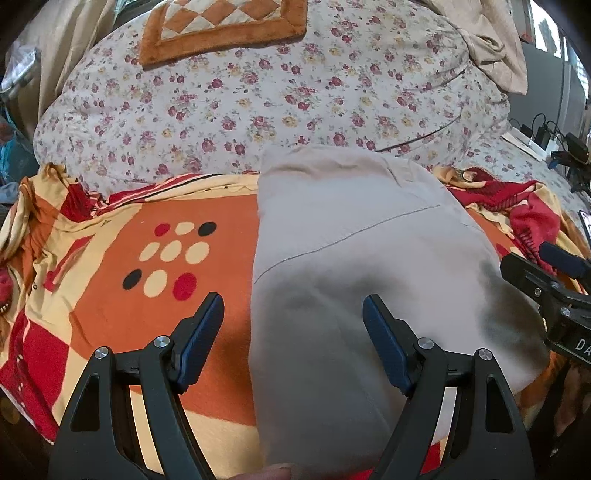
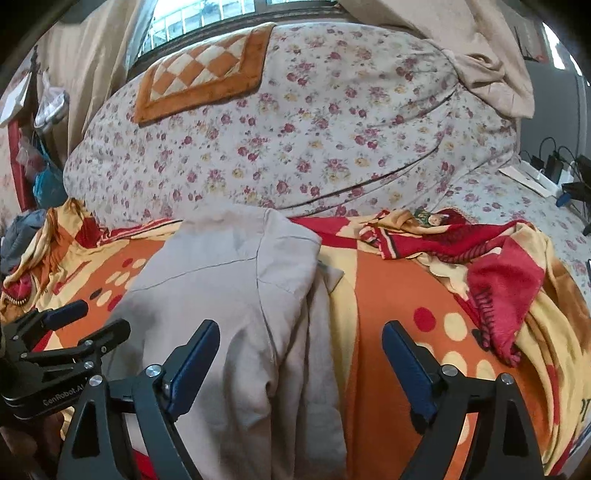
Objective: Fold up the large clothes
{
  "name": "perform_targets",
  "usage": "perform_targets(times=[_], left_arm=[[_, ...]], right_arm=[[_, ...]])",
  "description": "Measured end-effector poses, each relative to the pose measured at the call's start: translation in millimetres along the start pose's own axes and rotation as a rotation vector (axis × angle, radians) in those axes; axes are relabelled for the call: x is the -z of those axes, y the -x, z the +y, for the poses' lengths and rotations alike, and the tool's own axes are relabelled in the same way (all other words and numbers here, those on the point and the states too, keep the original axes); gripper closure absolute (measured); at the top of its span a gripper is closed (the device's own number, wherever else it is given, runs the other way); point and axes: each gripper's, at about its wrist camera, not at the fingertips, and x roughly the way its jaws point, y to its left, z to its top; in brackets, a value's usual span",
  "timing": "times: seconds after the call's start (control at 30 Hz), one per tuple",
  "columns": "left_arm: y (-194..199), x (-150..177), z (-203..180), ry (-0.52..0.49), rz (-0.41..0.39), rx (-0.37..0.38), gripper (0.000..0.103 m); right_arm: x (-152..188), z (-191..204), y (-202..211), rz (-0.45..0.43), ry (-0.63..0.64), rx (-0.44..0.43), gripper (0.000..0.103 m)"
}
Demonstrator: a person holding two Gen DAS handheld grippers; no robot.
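A pale beige garment (image 1: 351, 258) lies folded into a long strip on an orange, red and yellow blanket (image 1: 122, 314). It also shows in the right wrist view (image 2: 229, 302). My left gripper (image 1: 293, 314) is open and empty, hovering over the garment's left edge. My right gripper (image 2: 301, 343) is open and empty, hovering over the garment's right edge, where the cloth is creased. The right gripper (image 1: 546, 284) shows at the right edge of the left wrist view, and the left gripper (image 2: 70, 332) shows at the left edge of the right wrist view.
A large floral duvet (image 1: 258, 103) is heaped behind the garment, with an orange checkered cushion (image 1: 221, 26) on top. A bunched red cloth (image 2: 491, 266) lies to the right on the blanket (image 2: 388, 332). Chargers and cables (image 2: 554, 166) sit at far right.
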Motion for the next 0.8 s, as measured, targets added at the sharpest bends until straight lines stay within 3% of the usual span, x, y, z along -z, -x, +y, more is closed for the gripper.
perform_targets(times=[0.8], left_arm=[[-3.2, 2.1, 1.7, 0.009, 0.001, -0.017, 0.025]], right_arm=[[0.0, -2.2, -7.3, 0.014, -0.012, 0.001, 0.015]])
